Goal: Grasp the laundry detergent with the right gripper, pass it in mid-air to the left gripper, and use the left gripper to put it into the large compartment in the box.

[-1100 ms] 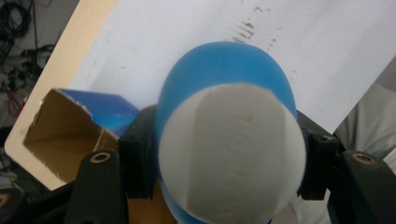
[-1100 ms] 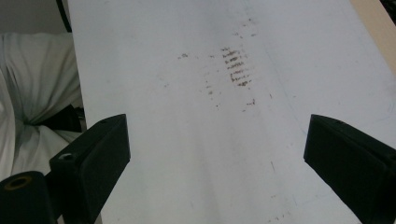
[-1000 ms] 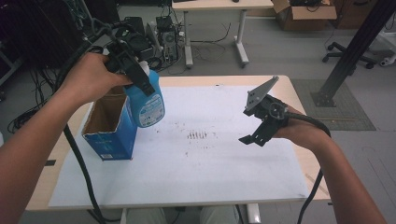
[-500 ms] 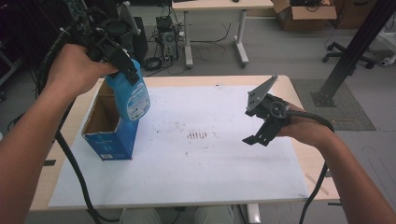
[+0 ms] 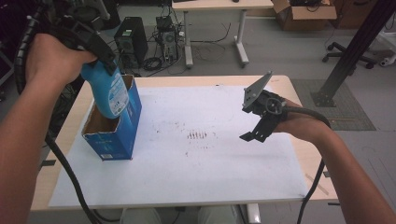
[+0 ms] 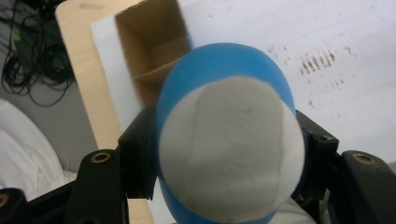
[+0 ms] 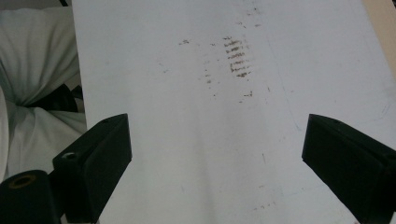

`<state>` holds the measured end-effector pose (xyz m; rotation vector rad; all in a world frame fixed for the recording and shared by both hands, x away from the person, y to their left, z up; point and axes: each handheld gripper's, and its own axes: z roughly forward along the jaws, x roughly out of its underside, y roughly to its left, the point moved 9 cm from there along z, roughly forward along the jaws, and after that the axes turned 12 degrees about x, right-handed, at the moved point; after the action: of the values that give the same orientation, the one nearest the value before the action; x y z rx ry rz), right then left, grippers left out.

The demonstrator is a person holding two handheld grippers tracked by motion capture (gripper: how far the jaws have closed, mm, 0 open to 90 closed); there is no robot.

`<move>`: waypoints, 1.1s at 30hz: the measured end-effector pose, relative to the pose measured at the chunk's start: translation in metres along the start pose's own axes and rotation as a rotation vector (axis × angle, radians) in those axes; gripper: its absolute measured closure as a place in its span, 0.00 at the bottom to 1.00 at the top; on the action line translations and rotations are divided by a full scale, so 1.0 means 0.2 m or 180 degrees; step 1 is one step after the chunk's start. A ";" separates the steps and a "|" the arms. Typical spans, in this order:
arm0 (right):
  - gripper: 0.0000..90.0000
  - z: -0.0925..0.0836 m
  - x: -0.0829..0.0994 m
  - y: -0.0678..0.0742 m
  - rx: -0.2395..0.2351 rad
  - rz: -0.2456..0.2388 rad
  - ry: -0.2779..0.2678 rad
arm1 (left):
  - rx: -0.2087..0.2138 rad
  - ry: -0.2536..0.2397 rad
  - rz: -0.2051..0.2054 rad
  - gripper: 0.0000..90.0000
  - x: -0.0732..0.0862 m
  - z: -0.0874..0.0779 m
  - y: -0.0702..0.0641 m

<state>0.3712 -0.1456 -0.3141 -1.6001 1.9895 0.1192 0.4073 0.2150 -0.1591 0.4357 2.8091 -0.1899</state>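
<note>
At the upper left of the high view the left gripper was clamped on a blue bottle entering the blue box, which could tip if nudged, while the right gripper gaped empty.

Print on the blue bottle and box is too small to read.

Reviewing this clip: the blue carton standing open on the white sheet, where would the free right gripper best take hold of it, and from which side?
Probably the top of the blue carton's near narrow end wall, coming from above with one jaw inside the open mouth. The carton stands upright, its top open, and the blue bottle held by the left gripper occupies the far end. The right gripper hangs open.
</note>
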 end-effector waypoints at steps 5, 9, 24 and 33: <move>0.09 0.00 0.01 0.00 -0.0002 0.0000 0.0011 | -0.0058 -0.0067 -0.0254 0.42 0.02 0.00 0.09; 0.09 0.00 0.02 -0.01 0.0008 0.0015 -0.0004 | -0.0141 -0.0099 -0.0408 0.42 0.02 0.01 0.14; 0.10 -0.01 0.08 -0.02 0.0052 0.0086 -0.0004 | -0.0193 -0.0196 -0.0492 0.42 0.05 0.18 0.24; 0.10 0.00 0.11 -0.01 0.0049 0.0100 0.0007 | -0.0134 -0.0097 -0.0478 0.42 0.10 0.36 0.28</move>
<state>0.3704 -0.1648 -0.3242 -1.5603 2.0130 0.1139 0.4265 0.2615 -0.2380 0.2103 2.8108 -0.1672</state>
